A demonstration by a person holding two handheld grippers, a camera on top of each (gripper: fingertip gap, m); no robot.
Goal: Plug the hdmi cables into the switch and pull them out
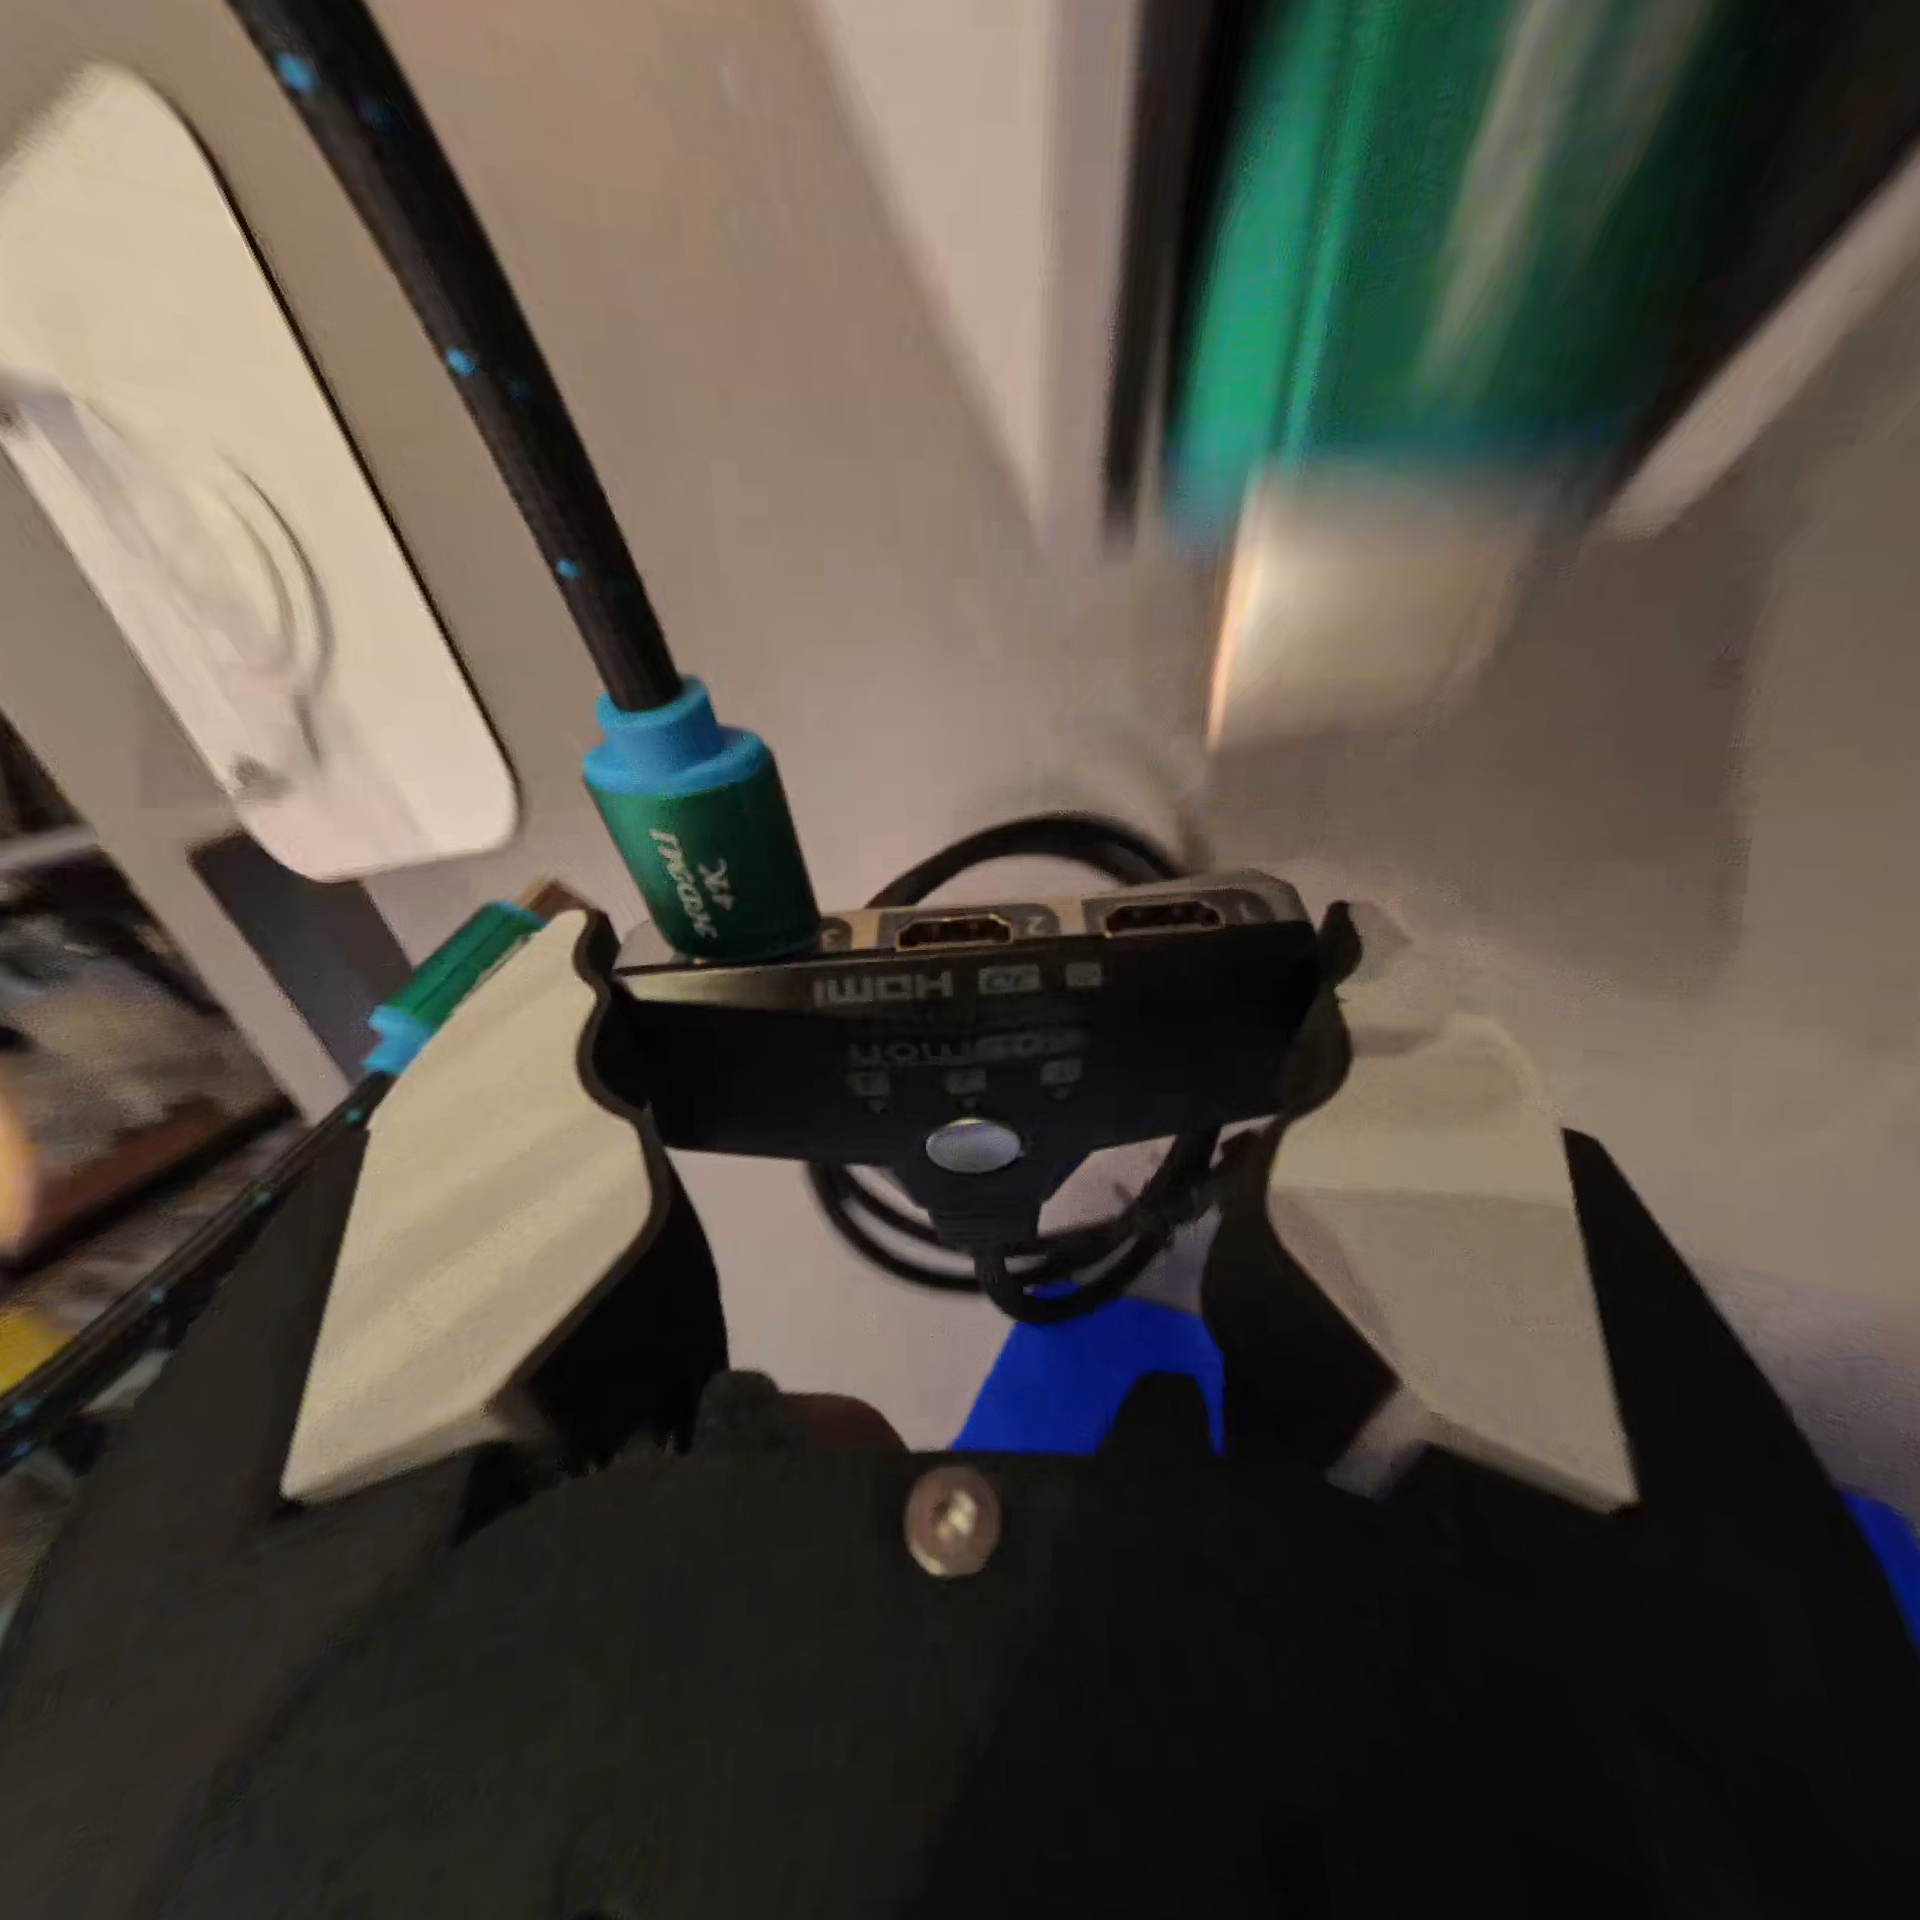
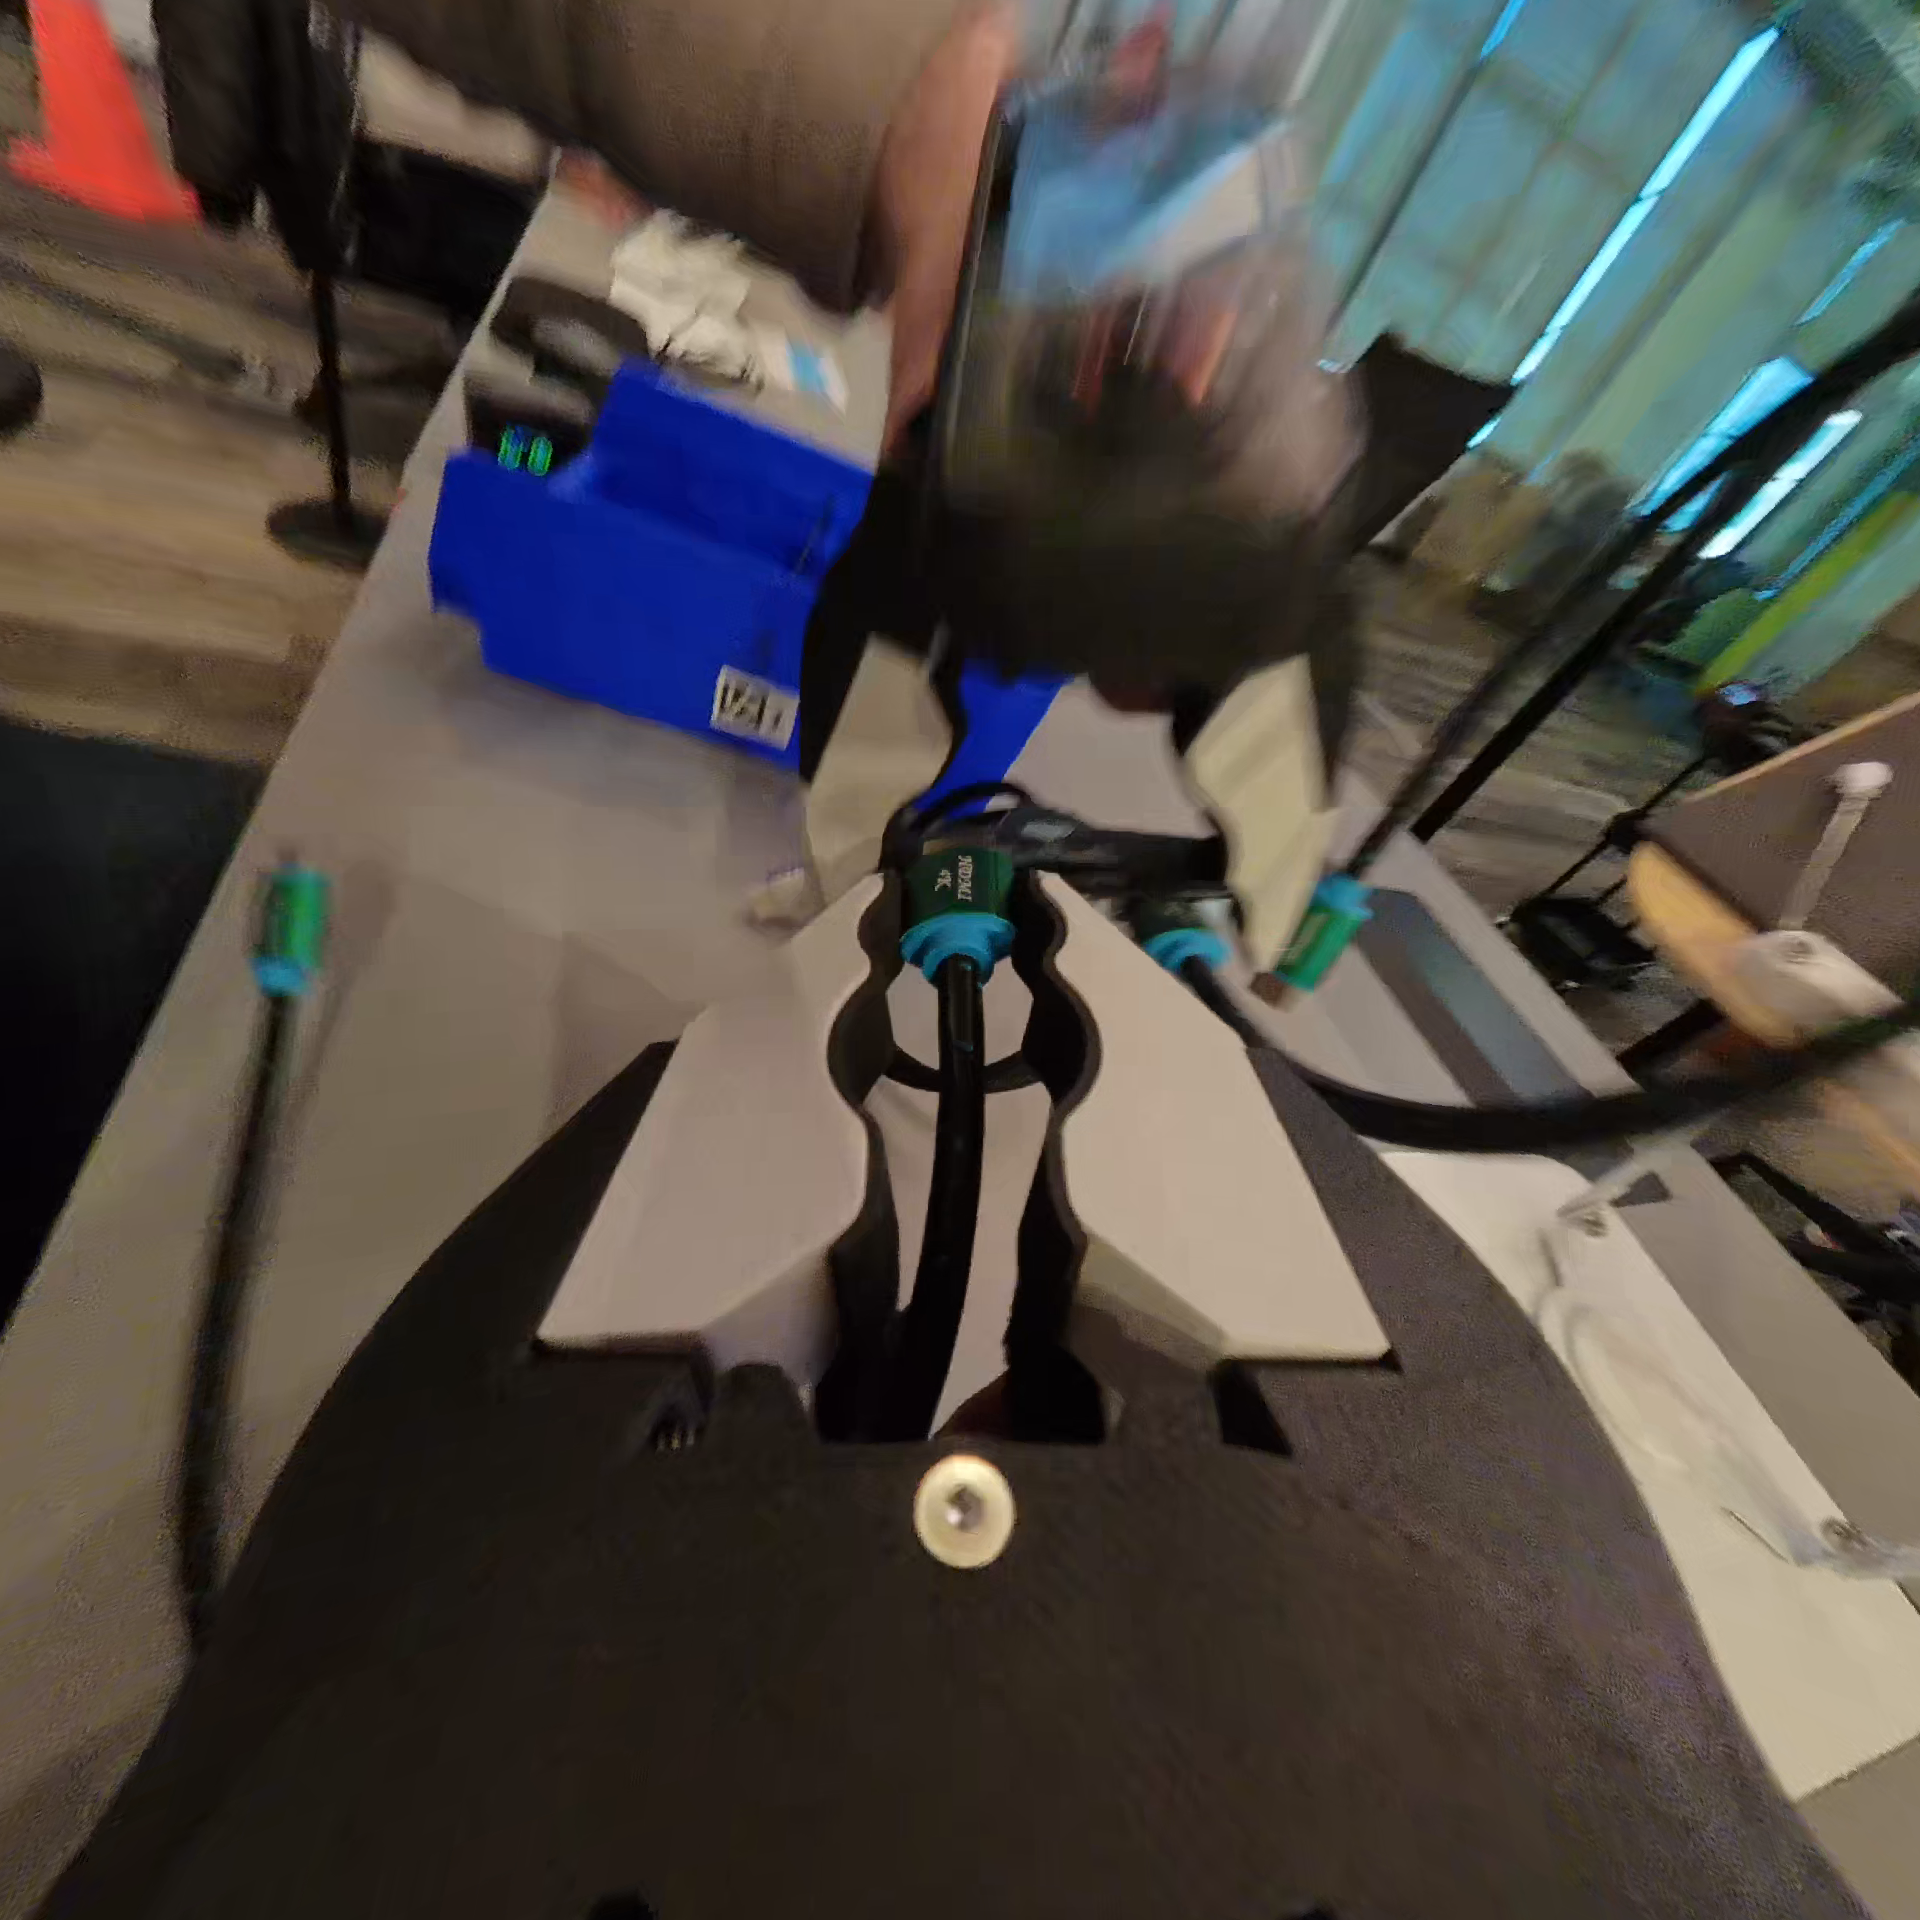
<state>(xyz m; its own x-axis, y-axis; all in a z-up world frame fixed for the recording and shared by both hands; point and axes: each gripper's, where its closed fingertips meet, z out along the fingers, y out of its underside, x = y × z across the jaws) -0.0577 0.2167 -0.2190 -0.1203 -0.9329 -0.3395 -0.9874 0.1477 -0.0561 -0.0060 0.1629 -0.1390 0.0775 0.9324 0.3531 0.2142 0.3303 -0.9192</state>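
Left wrist view: left hand-held gripper [image 1: 966,997] clamps the black switch [image 1: 961,1023] by its ends, above the tabletop [image 1: 1558,935]. One green plug [image 1: 717,862] sits in the end port; two ports empty. Right hand-held gripper [image 2: 961,925] is closed around that plug. Spare cables [image 2: 286,935] lie loose. Judged early: two insertions, all removals left.
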